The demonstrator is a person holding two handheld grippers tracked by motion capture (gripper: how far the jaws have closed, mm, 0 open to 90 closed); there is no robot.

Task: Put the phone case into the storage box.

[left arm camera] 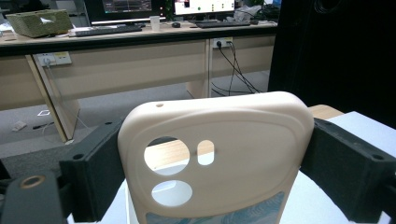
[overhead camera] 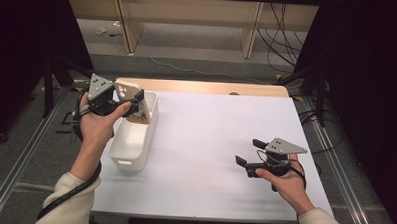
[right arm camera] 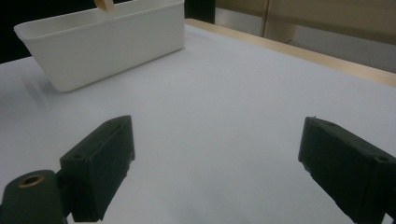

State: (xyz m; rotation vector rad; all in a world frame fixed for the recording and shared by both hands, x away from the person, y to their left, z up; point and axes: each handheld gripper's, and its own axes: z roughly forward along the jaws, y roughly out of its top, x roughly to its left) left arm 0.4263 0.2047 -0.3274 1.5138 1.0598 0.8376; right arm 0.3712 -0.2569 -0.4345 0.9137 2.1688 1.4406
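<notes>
Clamped between the left gripper's (overhead camera: 132, 100) jaws, a beige phone case (left arm camera: 219, 154) stands upright, long axis vertical, apparently over the white bin (overhead camera: 130, 144); the right gripper (overhead camera: 249, 153) is spread, holding nothing.

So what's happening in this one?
A person stands at a white table with a tool in each hand. The left tool grips a beige phone case by its sides and holds it upright over the far end of a white bin at the table's left edge. The right tool rests low over bare table on the right, its jaws wide apart with nothing between them. Whether the case is going into the bin or coming out can't be told.
</notes>
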